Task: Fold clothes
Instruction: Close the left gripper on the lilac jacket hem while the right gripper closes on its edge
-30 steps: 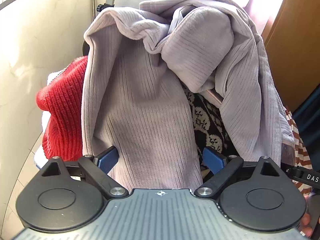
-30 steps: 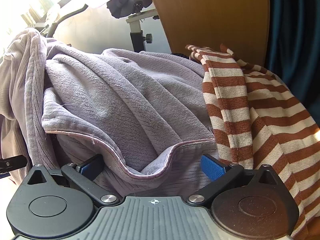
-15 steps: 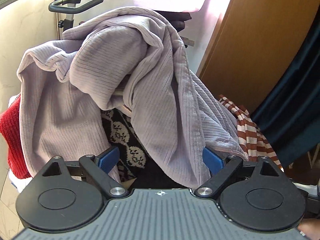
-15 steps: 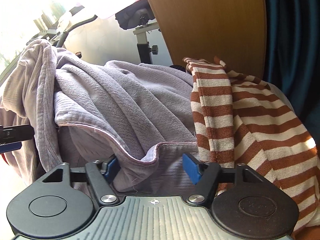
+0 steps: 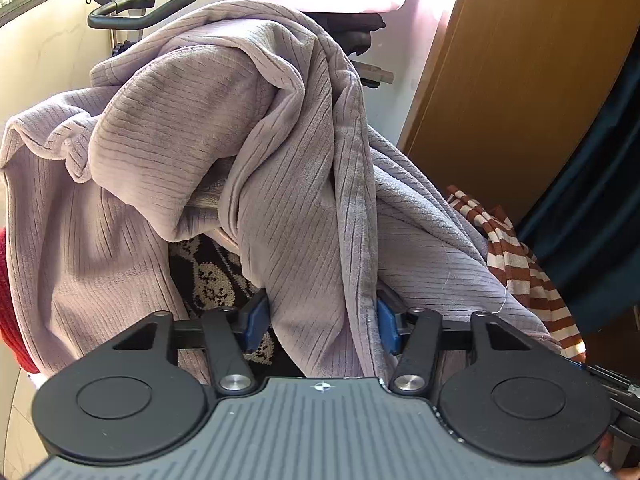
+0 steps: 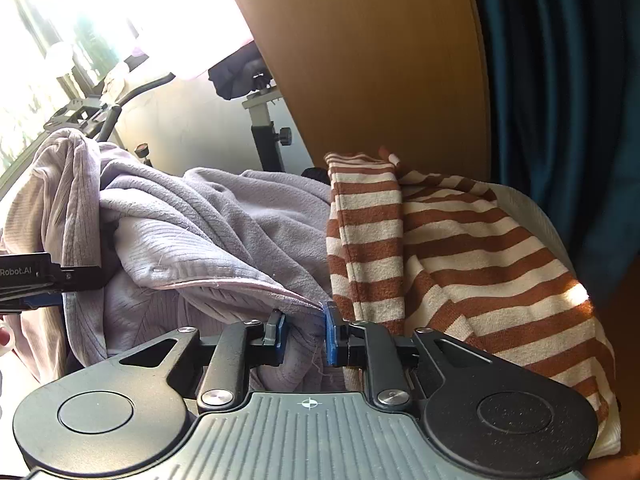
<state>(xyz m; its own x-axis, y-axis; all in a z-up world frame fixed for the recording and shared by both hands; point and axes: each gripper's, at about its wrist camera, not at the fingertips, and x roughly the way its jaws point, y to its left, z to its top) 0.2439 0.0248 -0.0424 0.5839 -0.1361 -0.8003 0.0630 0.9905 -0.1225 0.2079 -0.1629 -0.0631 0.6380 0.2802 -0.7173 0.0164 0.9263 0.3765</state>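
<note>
Both sets of jaws, wide open a second ago, are closing on the lilac ribbed garment [image 5: 304, 184] heaped on the pile: left gripper [image 5: 322, 322] around a hanging fold, right gripper [image 6: 305, 334] nipping its hem, ready for lifting.

A home is showing here — an exercise bike [image 5: 132, 8] is standing by a sunlit window [image 6: 80, 20], a wooden door panel [image 5: 520, 80] and dark blue curtain [image 6: 560, 80] are framing heaped laundry [image 5: 240, 140].
</note>
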